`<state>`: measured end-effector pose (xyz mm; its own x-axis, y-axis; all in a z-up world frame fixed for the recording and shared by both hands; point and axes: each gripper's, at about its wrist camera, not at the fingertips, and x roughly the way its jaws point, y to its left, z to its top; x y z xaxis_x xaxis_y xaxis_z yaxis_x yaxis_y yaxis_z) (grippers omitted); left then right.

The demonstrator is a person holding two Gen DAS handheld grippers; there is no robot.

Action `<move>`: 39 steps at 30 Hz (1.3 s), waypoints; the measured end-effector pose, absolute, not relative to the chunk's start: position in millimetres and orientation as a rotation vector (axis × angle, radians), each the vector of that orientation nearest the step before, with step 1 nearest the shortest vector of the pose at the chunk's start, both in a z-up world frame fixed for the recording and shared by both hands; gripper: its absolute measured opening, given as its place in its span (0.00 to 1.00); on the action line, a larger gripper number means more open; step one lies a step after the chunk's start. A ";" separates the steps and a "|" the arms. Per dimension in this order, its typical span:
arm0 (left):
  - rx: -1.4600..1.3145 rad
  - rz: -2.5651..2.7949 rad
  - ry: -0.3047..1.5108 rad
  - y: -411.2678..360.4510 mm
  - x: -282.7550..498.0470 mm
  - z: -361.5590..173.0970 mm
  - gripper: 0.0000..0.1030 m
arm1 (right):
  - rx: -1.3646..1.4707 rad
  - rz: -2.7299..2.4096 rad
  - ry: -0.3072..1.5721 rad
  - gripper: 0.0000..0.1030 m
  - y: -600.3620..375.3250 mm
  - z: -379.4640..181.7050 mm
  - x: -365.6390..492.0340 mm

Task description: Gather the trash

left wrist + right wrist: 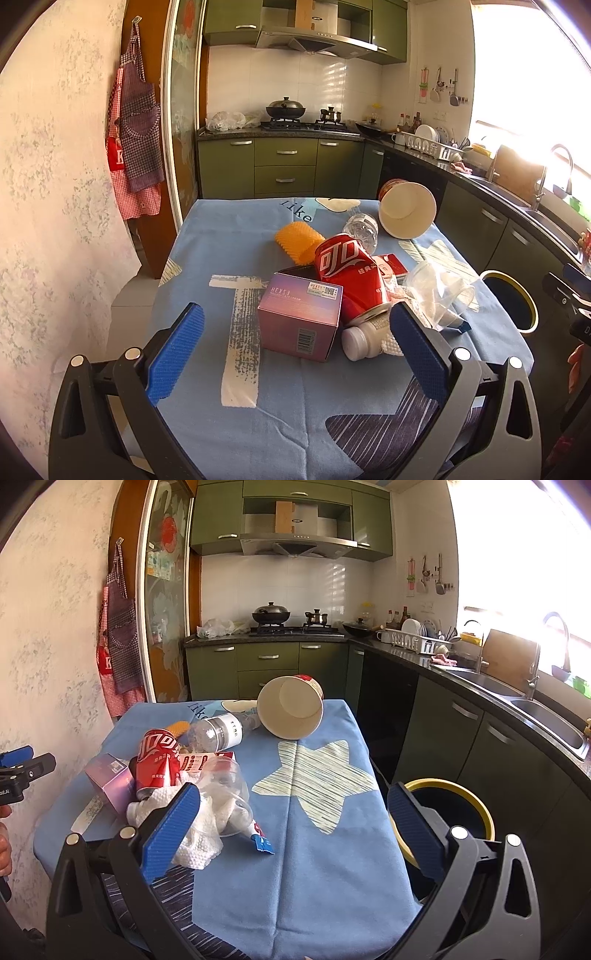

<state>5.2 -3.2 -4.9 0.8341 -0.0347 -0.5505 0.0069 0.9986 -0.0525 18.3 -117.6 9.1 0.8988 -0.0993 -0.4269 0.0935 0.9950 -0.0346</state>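
A pile of trash lies on the blue tablecloth: a pink box, a crushed red can, a small white bottle, an orange foam net, a clear plastic bottle, a paper bowl on its side, a clear cup with tissue and a blue-tipped wrapper. My left gripper is open, just short of the pink box. My right gripper is open above the cloth, with its left finger beside the tissue. A yellow-rimmed bin stands right of the table.
A wall with hanging aprons runs along the table's left side. Green kitchen cabinets and a stove are behind. A dark counter with a sink runs along the right. The bin also shows in the left wrist view.
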 end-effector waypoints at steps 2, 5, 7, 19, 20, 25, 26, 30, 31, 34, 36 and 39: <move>-0.050 -0.023 0.583 -2.7 5.2 -4.8 0.96 | -0.013 -0.099 0.444 0.94 -117.5 8.9 18.5; -0.050 -0.023 0.585 -2.9 5.6 -4.7 0.96 | -0.015 -0.098 0.444 0.94 -117.0 9.7 18.4; -0.049 -0.025 0.584 -3.2 5.5 -5.0 0.96 | -0.016 -0.096 0.445 0.94 -116.4 10.1 18.7; -0.045 -0.036 0.598 -6.7 7.5 -10.2 0.96 | -0.015 -0.096 0.454 0.94 -116.5 6.7 20.8; -0.043 -0.037 0.599 -7.0 7.8 -10.1 0.96 | -0.015 -0.096 0.455 0.94 -116.6 6.6 20.9; -0.039 -0.043 0.605 -9.3 9.5 -11.4 0.96 | -0.015 -0.097 0.460 0.94 -116.6 5.2 21.4; -0.038 -0.044 0.607 -9.6 10.0 -11.9 0.96 | -0.016 -0.097 0.460 0.94 -116.5 5.1 21.4; -0.040 -0.046 0.612 -9.1 12.2 -12.1 0.96 | -0.018 -0.097 0.460 0.94 -116.5 4.7 21.4; -0.042 -0.046 0.612 -9.0 12.3 -12.2 0.96 | -0.016 -0.097 0.461 0.94 -116.8 4.6 21.4; -0.043 -0.045 0.610 -7.8 12.3 -11.5 0.96 | -0.018 -0.096 0.460 0.94 -115.7 4.6 21.4; -0.044 -0.044 0.608 -7.5 11.9 -11.5 0.96 | -0.016 -0.095 0.460 0.94 -116.0 4.4 22.2; -0.045 -0.044 0.609 -7.5 11.6 -11.5 0.96 | -0.016 -0.095 0.461 0.94 -116.0 4.3 22.2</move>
<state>11.6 -7.5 -11.5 0.8195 -0.0548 -0.5705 0.0284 0.9981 -0.0552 22.2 -116.0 4.3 0.8911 -0.0957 -0.4436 0.0883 0.9954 -0.0373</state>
